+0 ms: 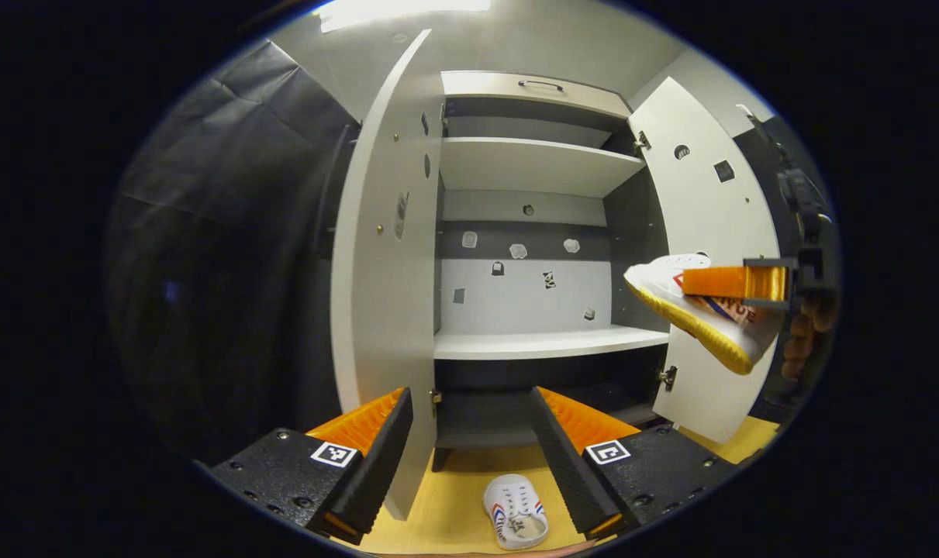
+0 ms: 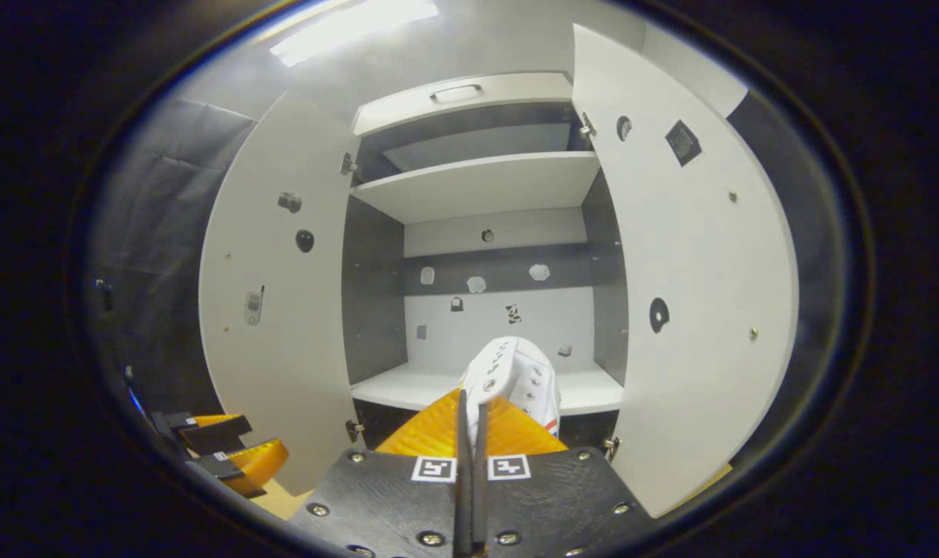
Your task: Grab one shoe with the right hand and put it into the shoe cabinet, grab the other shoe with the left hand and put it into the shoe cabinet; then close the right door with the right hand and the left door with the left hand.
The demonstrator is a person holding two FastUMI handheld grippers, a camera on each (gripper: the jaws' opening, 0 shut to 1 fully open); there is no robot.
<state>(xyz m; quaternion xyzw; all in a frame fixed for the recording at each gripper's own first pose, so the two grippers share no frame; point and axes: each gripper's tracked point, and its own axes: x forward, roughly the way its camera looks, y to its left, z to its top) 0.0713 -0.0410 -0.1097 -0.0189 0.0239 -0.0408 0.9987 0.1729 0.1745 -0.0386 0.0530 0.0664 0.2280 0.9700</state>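
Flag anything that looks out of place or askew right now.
Nothing is damaged or spilled. The held shoe hangs tilted, toe down, in the right gripper; the other shoe lies on the floor before the open cabinet.

Left gripper [image 1: 469, 446] was held with jaws apart above a white shoe [image 1: 516, 511] on the floor [image 1: 453, 504]; shoe cabinet [image 1: 531, 232] doors stood wide; a second shoe [image 1: 702, 310] was gripped by the right gripper [image 1: 737, 283].

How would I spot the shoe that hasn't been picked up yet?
Find the open shoe cabinet with both doors swung wide. On the yellow floor just in front of it lies a white shoe, between the left gripper's open fingers. Unlike its mate, held up in the air by the right gripper, it rests on the ground.
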